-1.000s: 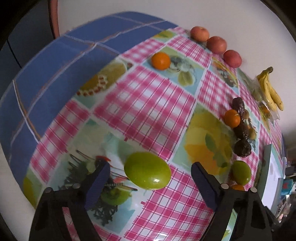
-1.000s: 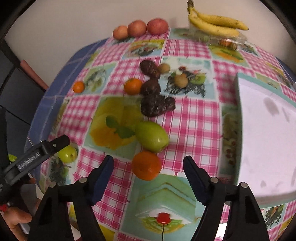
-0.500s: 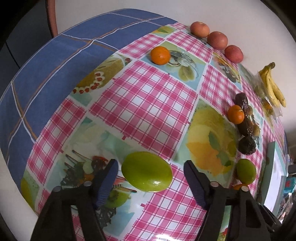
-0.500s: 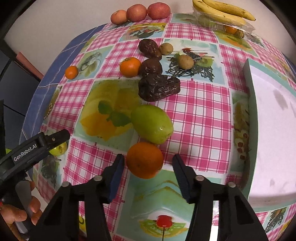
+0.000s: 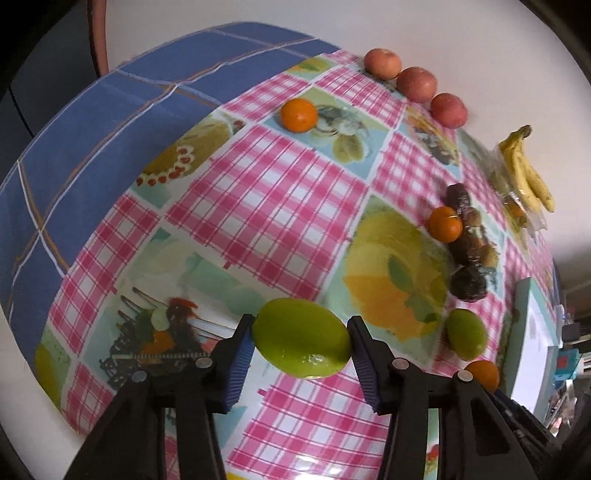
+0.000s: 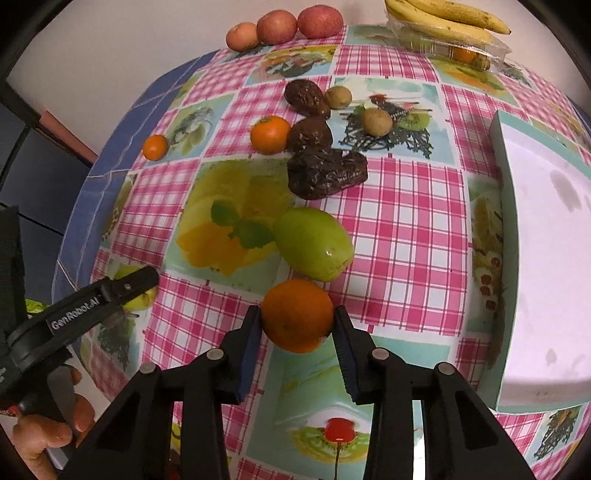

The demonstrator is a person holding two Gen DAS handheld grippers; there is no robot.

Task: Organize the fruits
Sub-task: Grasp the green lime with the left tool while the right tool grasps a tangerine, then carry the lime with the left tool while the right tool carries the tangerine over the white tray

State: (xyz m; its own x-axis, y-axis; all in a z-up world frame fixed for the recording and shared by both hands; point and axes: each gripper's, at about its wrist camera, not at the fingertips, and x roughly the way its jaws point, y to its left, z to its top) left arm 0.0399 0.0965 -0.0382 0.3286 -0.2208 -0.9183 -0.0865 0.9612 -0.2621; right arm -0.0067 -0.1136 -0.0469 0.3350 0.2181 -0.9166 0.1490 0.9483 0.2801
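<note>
Fruits are lying scattered over the checked tablecloth [image 6: 406, 229], and I am working at its near edge with both claws. The white tray [image 6: 546, 258] is sitting on the right side, well apart from the bananas [image 6: 450, 18] at the far edge. My left claw [image 5: 301, 343] is closing its jaws on the green mango [image 5: 301, 338], the blue pads already touching both of its ends. A second green mango [image 6: 314, 242] is lying just beyond my right claw [image 6: 297, 321], which is closing its jaws on the big orange [image 6: 297, 314], pads pressing its sides. Three apples [image 6: 277, 26] are lining the far edge. Dark dried fruits [image 6: 325, 171] are clustering mid-table, beside a smaller orange [image 6: 270, 133].
</note>
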